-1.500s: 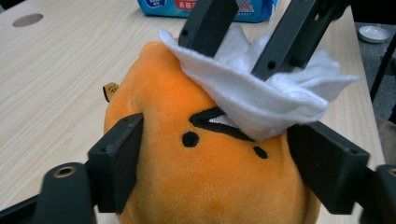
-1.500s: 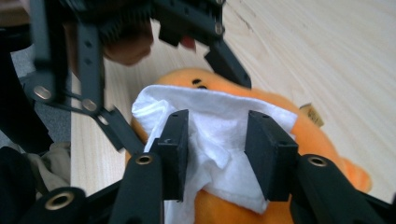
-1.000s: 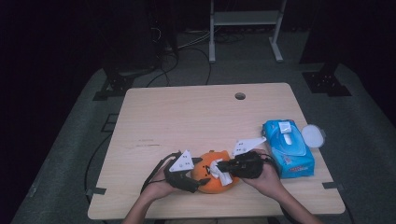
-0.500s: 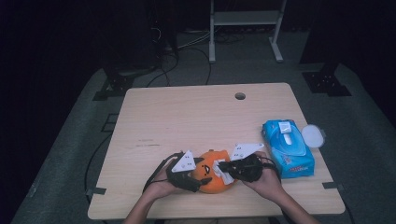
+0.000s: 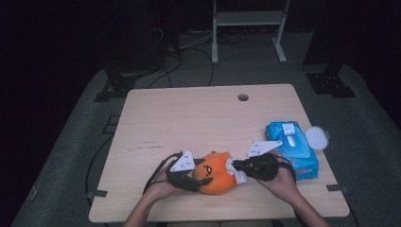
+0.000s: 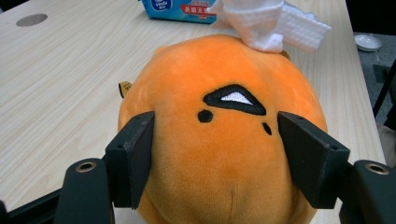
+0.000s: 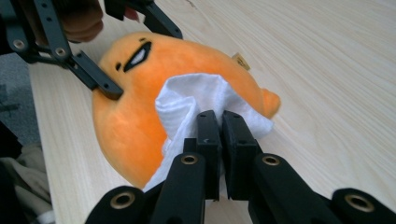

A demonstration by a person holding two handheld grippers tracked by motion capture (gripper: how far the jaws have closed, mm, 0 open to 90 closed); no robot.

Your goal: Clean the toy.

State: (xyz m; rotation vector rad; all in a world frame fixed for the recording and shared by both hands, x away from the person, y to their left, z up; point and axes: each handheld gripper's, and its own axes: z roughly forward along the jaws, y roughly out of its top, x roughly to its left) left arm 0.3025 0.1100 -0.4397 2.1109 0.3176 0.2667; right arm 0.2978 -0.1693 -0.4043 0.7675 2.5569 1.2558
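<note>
Now, pale wood worktop (image 5: 189,118) in dark rm. Near front edge: orange plush (image 5: 216,173) betw. both tools. Left tool (image 5: 201,180) jaws just closing, pressed on plush sides. Right tool (image 5: 236,166) clamped on white wipe (image 5: 236,171), touching plush. Farther right: blue wipes pack (image 5: 291,144).

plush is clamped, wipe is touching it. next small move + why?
Probably drag the white wipe across the orange plush toy in a short stroke. The right gripper is shut on the wipe, which already rests against the toy's side, and the left gripper, whose jaws have just been closing, squeezes the toy from both sides, so it should stay put.
</note>
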